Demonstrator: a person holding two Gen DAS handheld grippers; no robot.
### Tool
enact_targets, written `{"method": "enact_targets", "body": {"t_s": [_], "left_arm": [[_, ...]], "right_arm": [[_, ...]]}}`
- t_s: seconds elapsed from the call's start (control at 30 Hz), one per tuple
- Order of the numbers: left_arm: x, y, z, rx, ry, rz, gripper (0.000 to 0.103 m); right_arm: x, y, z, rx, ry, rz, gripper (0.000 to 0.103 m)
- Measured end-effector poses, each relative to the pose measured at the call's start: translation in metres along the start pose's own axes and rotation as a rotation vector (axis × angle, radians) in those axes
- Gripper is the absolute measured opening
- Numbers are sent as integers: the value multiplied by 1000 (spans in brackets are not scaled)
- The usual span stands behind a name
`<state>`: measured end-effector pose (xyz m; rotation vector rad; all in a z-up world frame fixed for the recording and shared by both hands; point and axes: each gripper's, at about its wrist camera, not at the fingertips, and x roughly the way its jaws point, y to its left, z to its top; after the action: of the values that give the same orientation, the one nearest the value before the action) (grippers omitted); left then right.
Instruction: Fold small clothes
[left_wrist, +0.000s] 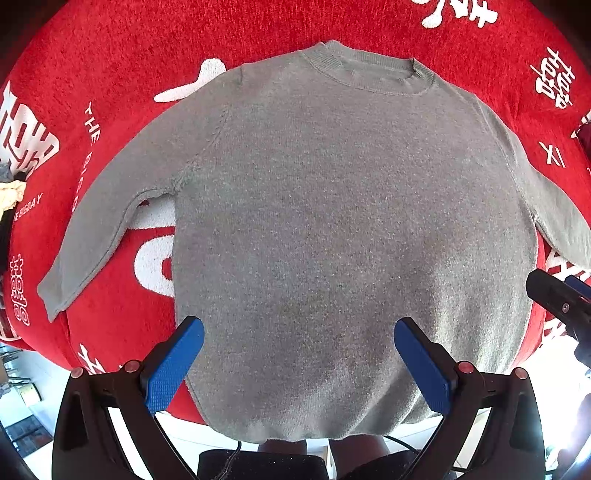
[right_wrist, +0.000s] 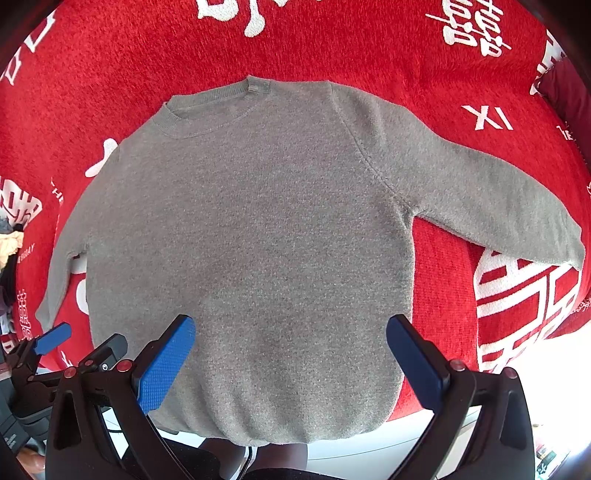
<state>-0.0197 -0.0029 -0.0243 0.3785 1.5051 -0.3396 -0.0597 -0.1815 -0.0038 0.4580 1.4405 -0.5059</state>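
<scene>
Grey and fuzzy, the little sweater (left_wrist: 332, 221) lies flat on a red cloth (left_wrist: 147, 44) with white writing that covers the counter. Its neck hole (left_wrist: 369, 70) points to the far edge, and its bottom hem (left_wrist: 295, 432) hangs a little over the near edge. Both sleeves are spread out, one toward the left edge (left_wrist: 96, 221) and one toward the right edge (right_wrist: 480, 199). The left claw (left_wrist: 299, 362) hovers over the bottom part of the sweater with its blue pads (left_wrist: 173, 365) wide apart, and it holds nothing. The right claw (right_wrist: 291, 358) is spread wide too, over the same bottom part but a bit more to the right, and it is empty as well. Some crumpled clothes (left_wrist: 11, 192) sit at the left edge. I think the folding has not begun, because the sweater is all laid out. It looks soft, light and floppy, so it will likely bend and sag when lifted, and it will not break. The fuzzy knit should not slip much between the pads. A good place to pinch may be the end of a sleeve or a corner of the hem, where the cloth is thin enough to grab. The red cloth under it is soft too, so a claw could catch it by mistake.
</scene>
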Motion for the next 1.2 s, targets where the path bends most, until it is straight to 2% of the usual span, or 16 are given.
{"method": "enact_targets", "body": {"t_s": [0.63, 1.2], "left_arm": [[2, 4, 2, -11, 0, -37, 103], [3, 11, 1, -19, -15, -25, 103]], "right_arm": [[3, 2, 0, -2, 0, 0, 103], [0, 12, 0, -22, -3, -20, 103]]}}
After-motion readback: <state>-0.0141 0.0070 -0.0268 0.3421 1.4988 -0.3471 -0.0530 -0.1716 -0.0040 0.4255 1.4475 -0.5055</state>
